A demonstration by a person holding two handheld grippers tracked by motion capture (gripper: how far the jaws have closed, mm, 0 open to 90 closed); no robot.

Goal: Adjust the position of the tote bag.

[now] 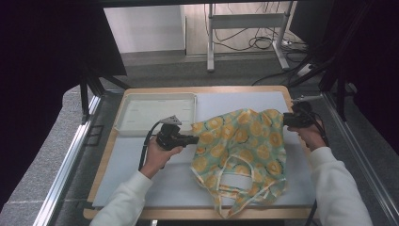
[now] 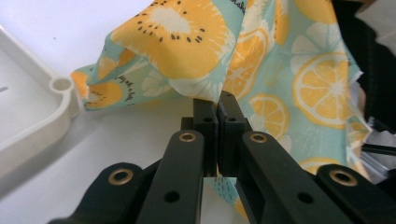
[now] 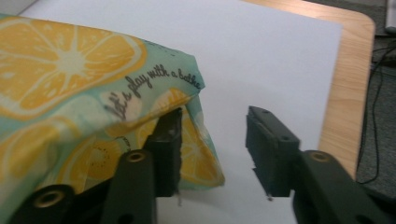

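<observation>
1. Fabric bag point(image 1: 240, 146) lies spread on the table point(image 1: 150, 183), centre-right, near a white tray point(image 1: 155, 110).
2. Left claw point(image 2: 217, 105) is clenched on the bag's left edge.
3. Right claw point(image 3: 212, 140) stands released; the bag's far-right corner drapes one jaw.
4. Advice: withdraw the right claw cleanly, keeping the left grip firm.

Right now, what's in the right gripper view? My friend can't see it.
The right tool stands open, its jaws apart beside a corner of a lemon-print bag lying on a white mat. One jaw sits against the cloth, the other over bare mat.
</observation>
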